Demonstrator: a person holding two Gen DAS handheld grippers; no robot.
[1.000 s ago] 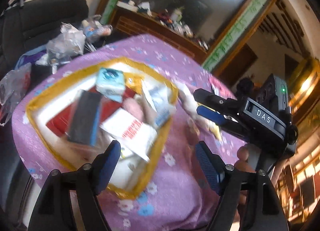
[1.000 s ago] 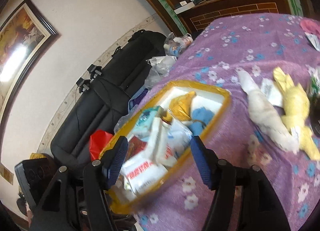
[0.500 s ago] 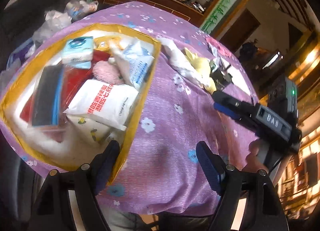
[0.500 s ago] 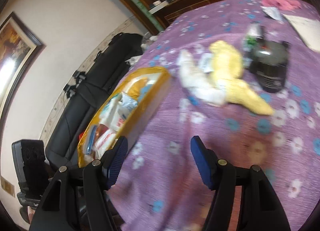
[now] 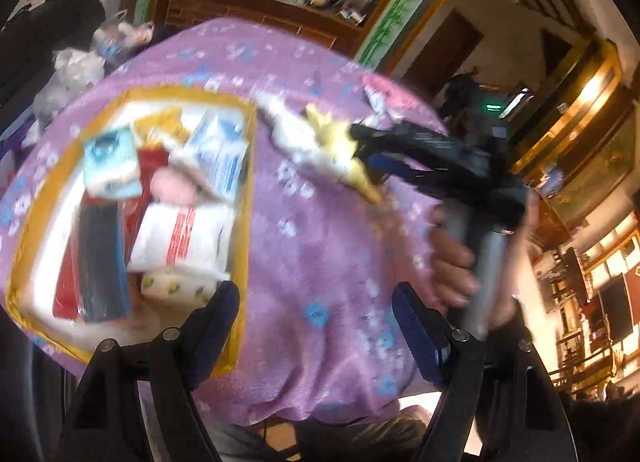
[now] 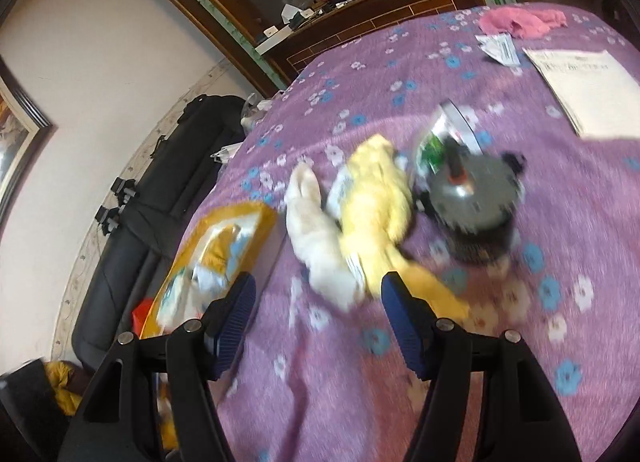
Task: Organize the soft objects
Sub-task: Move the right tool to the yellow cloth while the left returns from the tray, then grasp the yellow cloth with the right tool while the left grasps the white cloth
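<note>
A yellow-rimmed box on the purple flowered cloth holds several soft packs and a pink plush. To its right lie a white soft toy and a yellow soft toy, side by side. My right gripper hovers open just in front of these two toys, nothing between its fingers. My left gripper stands open over the cloth by the box's near right corner, empty. The right gripper also shows in the left wrist view, reaching toward the yellow toy.
A dark round device with a green packet sits right of the yellow toy. Farther back lie a pink cloth, a paper slip and a white sheet. A black sofa stands left of the table.
Both grippers have swung right, away from the box. The right gripper's view went from the box to the white and yellow toys, now close in front. Both stayed open.
</note>
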